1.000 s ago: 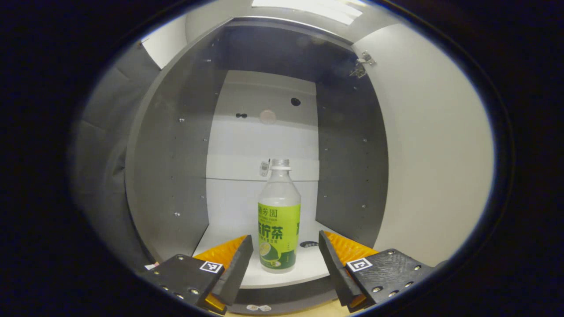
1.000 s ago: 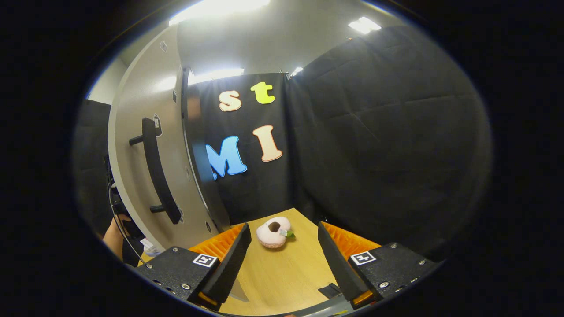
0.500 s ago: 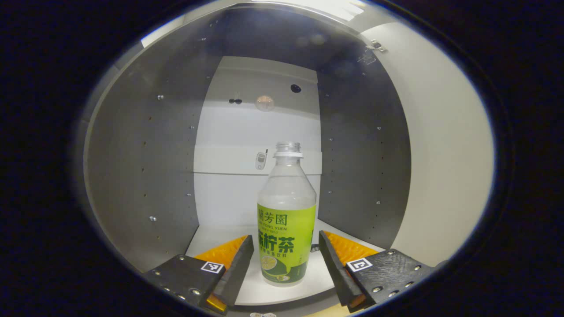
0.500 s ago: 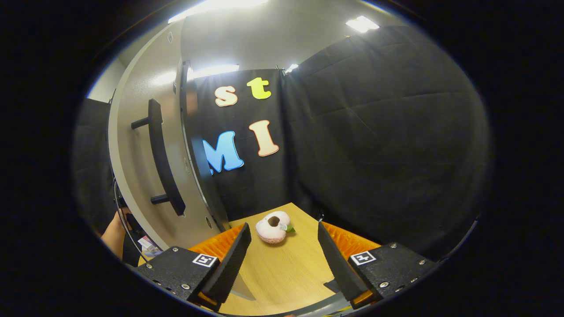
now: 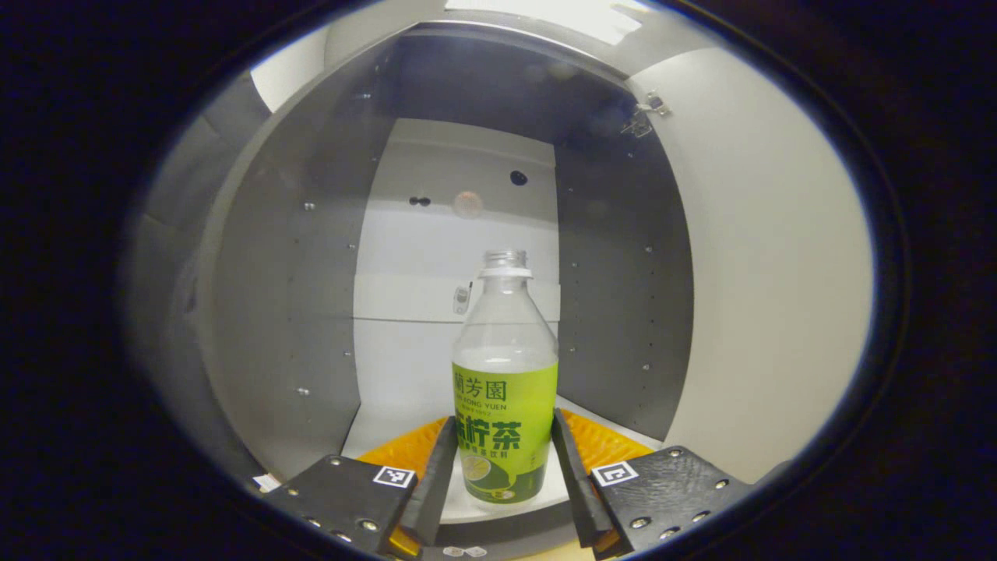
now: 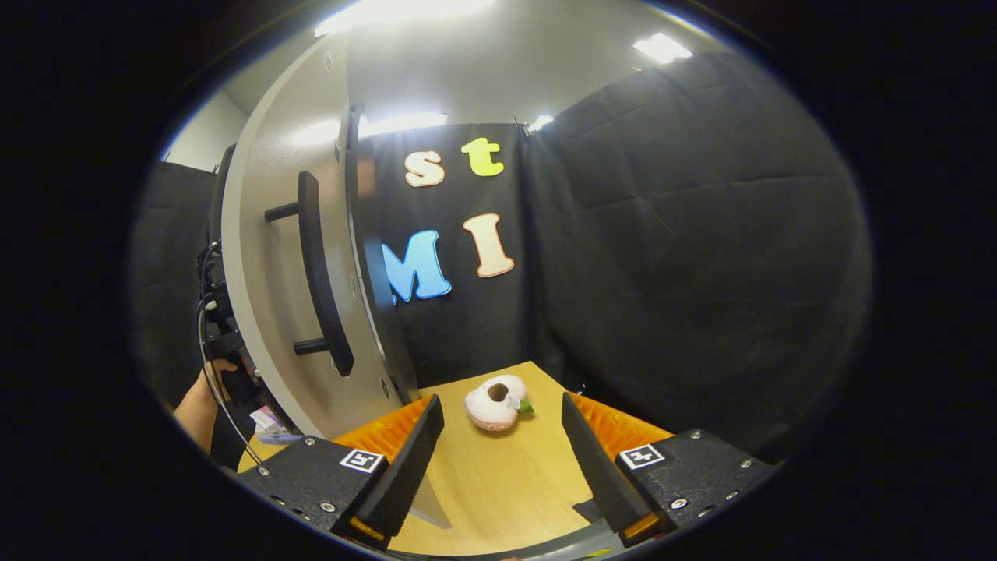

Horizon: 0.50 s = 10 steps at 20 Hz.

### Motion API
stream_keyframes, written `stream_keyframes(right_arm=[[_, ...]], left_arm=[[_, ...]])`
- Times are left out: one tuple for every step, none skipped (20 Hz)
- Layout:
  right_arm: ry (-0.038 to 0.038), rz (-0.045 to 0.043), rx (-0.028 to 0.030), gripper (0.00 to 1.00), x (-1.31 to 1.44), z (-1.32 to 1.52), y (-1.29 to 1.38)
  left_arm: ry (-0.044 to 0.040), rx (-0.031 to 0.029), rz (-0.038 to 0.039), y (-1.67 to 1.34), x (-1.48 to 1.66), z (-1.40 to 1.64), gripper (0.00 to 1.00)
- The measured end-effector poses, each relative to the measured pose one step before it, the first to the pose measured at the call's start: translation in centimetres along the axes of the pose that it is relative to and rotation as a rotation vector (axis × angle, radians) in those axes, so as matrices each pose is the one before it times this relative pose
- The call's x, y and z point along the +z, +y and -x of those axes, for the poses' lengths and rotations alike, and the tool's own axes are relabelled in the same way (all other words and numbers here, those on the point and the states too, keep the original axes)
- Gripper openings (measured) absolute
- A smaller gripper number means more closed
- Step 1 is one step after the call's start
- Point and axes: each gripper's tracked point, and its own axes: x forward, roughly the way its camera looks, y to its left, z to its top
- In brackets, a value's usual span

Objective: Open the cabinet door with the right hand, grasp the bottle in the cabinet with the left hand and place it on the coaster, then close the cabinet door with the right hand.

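Bright ceiling lights (image 6: 405, 9) glare overhead; the cabinet (image 5: 311, 273) interior sits dim and soft, edges bowed by fisheye, both views sharp centrally.

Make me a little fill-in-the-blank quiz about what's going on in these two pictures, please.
1. The left gripper has its fingers on either side of the ____.
2. The cabinet door stands ____.
3. The bottle has no ____ on its neck.
4. The right gripper holds ____.

Missing words: bottle; open; cap; nothing
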Motion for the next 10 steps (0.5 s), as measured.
stream_keyframes(right_arm=[[-0.0048, 0.00472, 0.01245, 0.94, 0.315, 0.165, -0.106], [-0.00507, 0.00241, 0.01298, 0.94, 0.238, 0.132, -0.126], [-0.00357, 0.0001, 0.01476, 0.94, 0.122, 0.179, -0.011], [0.00084, -0.00172, 0.01447, 0.94, 0.025, 0.189, -0.033], [0.00185, -0.00298, 0.01256, 0.94, -0.011, 0.162, -0.119], [0.00197, -0.00244, 0.0122, 0.94, -0.025, 0.268, -0.133], [0.00254, -0.00071, 0.01103, 0.94, -0.047, 0.202, -0.056], [0.00021, 0.00051, 0.00988, 0.94, 0.043, 0.231, -0.214], [0.00046, 0.00169, 0.00998, 0.94, 0.075, 0.187, -0.059], [0.00096, 0.00151, 0.01097, 0.94, 0.046, 0.301, -0.094]], left_arm=[[-0.00983, 0.00976, 0.00037, 0.071, 0.284, 0.757, 0.63], [-0.00618, 0.01129, 0.00204, 0.146, 0.225, 0.744, 0.63], [-0.00497, 0.00554, 0.0033, -0.006, 0.29, 0.788, 0.63], [-0.00622, 0.00501, 0.00498, 0.041, 0.151, 0.706, 0.67], [-0.00218, 0.00695, 0.0029, 0.07, 0.128, 0.477, 0.63], [-0.00333, 0.00996, 0.00128, 0.184, 0.083, 0.681, 0.63], [-0.00271, 0.01082, -0.00075, 0.094, 0.17, 0.76, 0.63], [-0.00683, 0.01017, -0.00124, 0.068, 0.283, 1.085, 0.67], [-0.00542, 0.01127, -0.00298, 0.089, 0.133, 0.911, 0.67], [-0.00378, 0.01121, -0.00285, 0.119, 0.055, 0.984, 0.67]])
